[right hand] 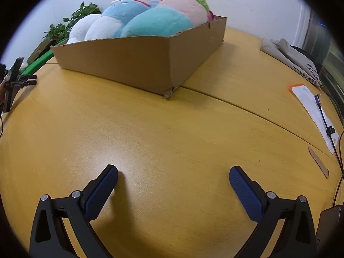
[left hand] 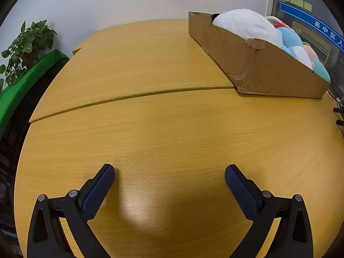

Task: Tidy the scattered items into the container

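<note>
A shallow cardboard box (left hand: 253,68) sits on the wooden table (left hand: 150,129) at the far right of the left wrist view. It holds a white plush (left hand: 247,24), a blue plush (left hand: 289,38) and other soft toys. In the right wrist view the box (right hand: 133,62) is ahead at upper left, with a teal plush (right hand: 157,22), a blue plush (right hand: 122,10), a white plush (right hand: 83,28) and a pink one (right hand: 185,5) piled in it. My left gripper (left hand: 169,172) is open and empty over bare table. My right gripper (right hand: 173,173) is open and empty, short of the box.
A potted plant (left hand: 25,47) and a green edge (left hand: 25,81) stand at the table's left. In the right wrist view a grey cloth bag (right hand: 290,56), a white packet (right hand: 311,107) with a cable (right hand: 326,124) and a cardboard strip (right hand: 318,162) lie at the right. The other gripper (right hand: 15,77) shows at far left.
</note>
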### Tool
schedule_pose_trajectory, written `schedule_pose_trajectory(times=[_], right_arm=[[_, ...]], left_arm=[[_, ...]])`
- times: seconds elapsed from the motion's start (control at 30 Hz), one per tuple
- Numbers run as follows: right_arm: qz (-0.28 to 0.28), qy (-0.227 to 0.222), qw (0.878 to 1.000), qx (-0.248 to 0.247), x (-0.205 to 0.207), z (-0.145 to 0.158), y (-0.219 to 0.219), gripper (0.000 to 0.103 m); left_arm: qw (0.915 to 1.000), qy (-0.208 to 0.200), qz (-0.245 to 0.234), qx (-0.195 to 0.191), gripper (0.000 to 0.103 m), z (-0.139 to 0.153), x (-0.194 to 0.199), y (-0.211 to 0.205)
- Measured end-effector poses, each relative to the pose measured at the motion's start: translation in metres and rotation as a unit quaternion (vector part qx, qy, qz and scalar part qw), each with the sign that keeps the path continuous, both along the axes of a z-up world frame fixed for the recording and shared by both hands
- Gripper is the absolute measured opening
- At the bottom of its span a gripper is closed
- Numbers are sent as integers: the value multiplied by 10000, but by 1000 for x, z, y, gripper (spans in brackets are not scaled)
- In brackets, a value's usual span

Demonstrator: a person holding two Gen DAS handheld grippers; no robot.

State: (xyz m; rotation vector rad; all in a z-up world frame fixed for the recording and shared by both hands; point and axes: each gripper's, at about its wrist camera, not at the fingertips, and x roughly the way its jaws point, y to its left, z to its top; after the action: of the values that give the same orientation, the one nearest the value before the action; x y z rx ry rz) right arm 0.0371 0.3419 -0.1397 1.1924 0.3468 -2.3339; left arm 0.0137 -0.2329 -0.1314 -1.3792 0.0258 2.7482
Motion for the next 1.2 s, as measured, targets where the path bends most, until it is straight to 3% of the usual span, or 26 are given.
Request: schedule_pose_trajectory(times=[1.2], right_arm=[[13,6,10000,2,-2,0,3,103]], left_arm=[[10000,-6,8,-2,103,-1,0,1]])
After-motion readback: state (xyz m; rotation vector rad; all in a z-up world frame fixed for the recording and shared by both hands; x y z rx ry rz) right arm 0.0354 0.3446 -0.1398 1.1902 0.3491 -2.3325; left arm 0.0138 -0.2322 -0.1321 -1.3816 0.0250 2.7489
